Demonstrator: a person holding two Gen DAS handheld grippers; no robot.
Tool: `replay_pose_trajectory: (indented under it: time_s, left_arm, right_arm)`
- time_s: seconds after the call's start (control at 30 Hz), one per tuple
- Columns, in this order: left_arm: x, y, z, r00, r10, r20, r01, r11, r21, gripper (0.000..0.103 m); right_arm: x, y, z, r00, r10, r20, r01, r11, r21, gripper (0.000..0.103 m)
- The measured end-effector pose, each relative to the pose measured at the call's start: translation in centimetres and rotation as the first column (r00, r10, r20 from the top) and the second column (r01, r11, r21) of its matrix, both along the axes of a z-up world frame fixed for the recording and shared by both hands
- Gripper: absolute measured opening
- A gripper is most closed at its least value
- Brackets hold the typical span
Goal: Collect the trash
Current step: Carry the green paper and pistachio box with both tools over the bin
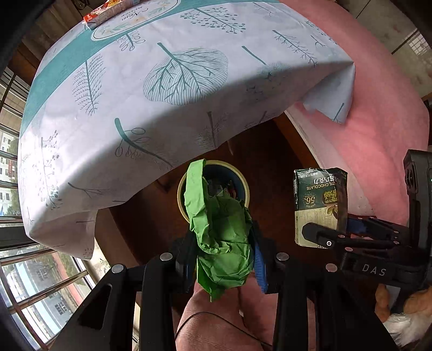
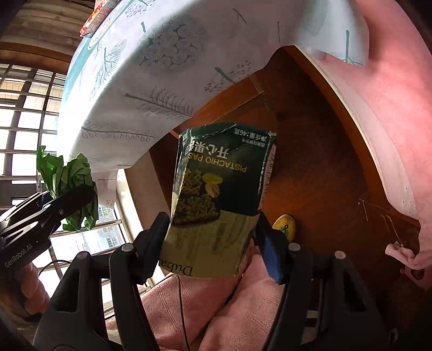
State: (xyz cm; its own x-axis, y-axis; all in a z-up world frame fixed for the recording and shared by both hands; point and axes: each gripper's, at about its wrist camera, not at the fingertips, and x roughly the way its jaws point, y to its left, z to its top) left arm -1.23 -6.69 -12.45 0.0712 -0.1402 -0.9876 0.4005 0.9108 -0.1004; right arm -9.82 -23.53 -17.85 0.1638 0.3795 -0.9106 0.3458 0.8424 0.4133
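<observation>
My left claw (image 1: 225, 259), at the bottom centre of its view, is clenched on a wad (image 1: 220, 229) of crumpled green paper. The wad hangs right over the bin (image 1: 183, 186), a round, pale-rimmed pot on the brown floor at the middle of the frame, and covers part of its mouth. Some scraps already show inside the bin, though I cannot tell what they are.

My right claw (image 2: 213, 243), low in its own view, grasps a torn dark-green chocolate box (image 2: 216, 194) by its two sides. In the left view that box sits at the right middle, beside the bin and not above it.

I judge the task to be well on: both pieces are picked up, neither is dropped yet. The wad looks ready to let go; the box still needs to come over the bin.

Count: two claws, each loaded; one wad; one box; one bin. One red carton (image 1: 108, 12) lies on the tablecloth (image 1: 108, 113) at the upper left, possibly more trash to fetch. A small yellow thing (image 2: 284, 225) lies on the floor just right of the box; I cannot tell what it is.
</observation>
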Motion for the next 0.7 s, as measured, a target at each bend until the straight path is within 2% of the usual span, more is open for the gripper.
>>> replay_pose_trajectory:
  time_s: [0.17, 0.5, 0.7]
  left_arm:
    - [-0.3, 0.2, -5.2, 1.0, -0.006, -0.029, 0.006, 1.0, 0.013, 0.035]
    - [0.7, -1.2, -15.5, 0.998, -0.065, -0.007, 0.065, 0.997, 0.038, 0.036]
    - [2.4, -0.6, -20.8, 0.999, -0.032, -0.035, 0.033, 0.999, 0.037, 0.036]
  right_arm:
    - [-0.5, 0.0, -4.2, 0.999, -0.019, -0.04, 0.018, 1.0, -0.008, 0.061]
    - [0.5, 0.5, -14.5, 0.99, -0.014, -0.138, 0.009, 0.999, -0.032, 0.061]
    - [2.3, 0.9, -20.0, 0.984, 0.003, -0.176, -0.012, 0.999, -0.051, 0.061]
